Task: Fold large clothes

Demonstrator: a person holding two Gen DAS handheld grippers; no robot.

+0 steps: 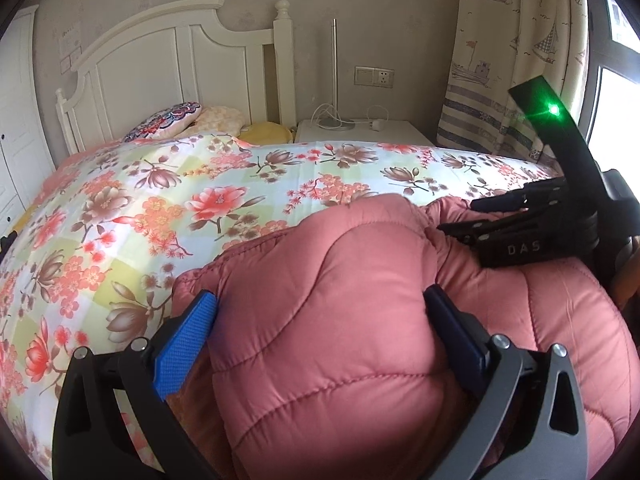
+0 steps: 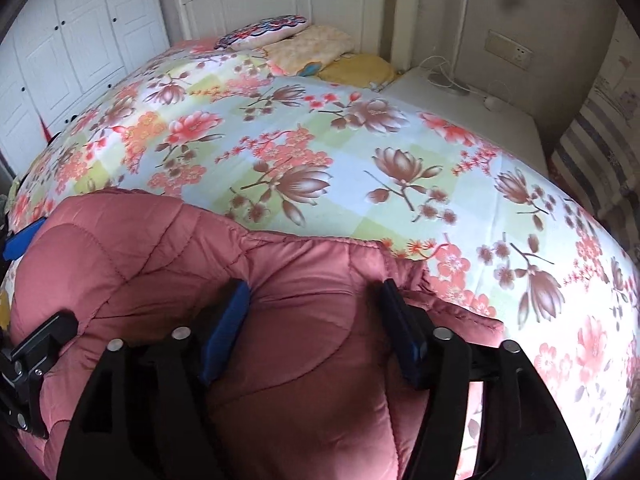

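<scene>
A pink quilted padded coat (image 1: pixel 344 368) lies bunched at the near edge of the bed on the floral bedspread (image 1: pixel 168 208). My left gripper (image 1: pixel 320 294) straddles a puffy fold of it. Its jaws stand wide, and the face of the left blue pad (image 1: pixel 186 344) is bare. To the right, my right gripper (image 1: pixel 460 214) rests low on the coat, with a gap between its fingers. In the right wrist view, the right gripper (image 2: pixel 314 286) stands open over the coat (image 2: pixel 160 248), with fabric lying between the pads. One blue finger (image 2: pixel 24 236) of the left gripper shows at the left edge.
A white headboard (image 1: pixel 160 52) and several pillows (image 1: pixel 168 120) are at the far end of the bed. A white nightstand (image 1: pixel 360 130) with a lamp and cables stands beside it. A curtain (image 1: pixel 500 60) and a window are on the right. White wardrobe doors (image 2: pixel 72 40) line the left.
</scene>
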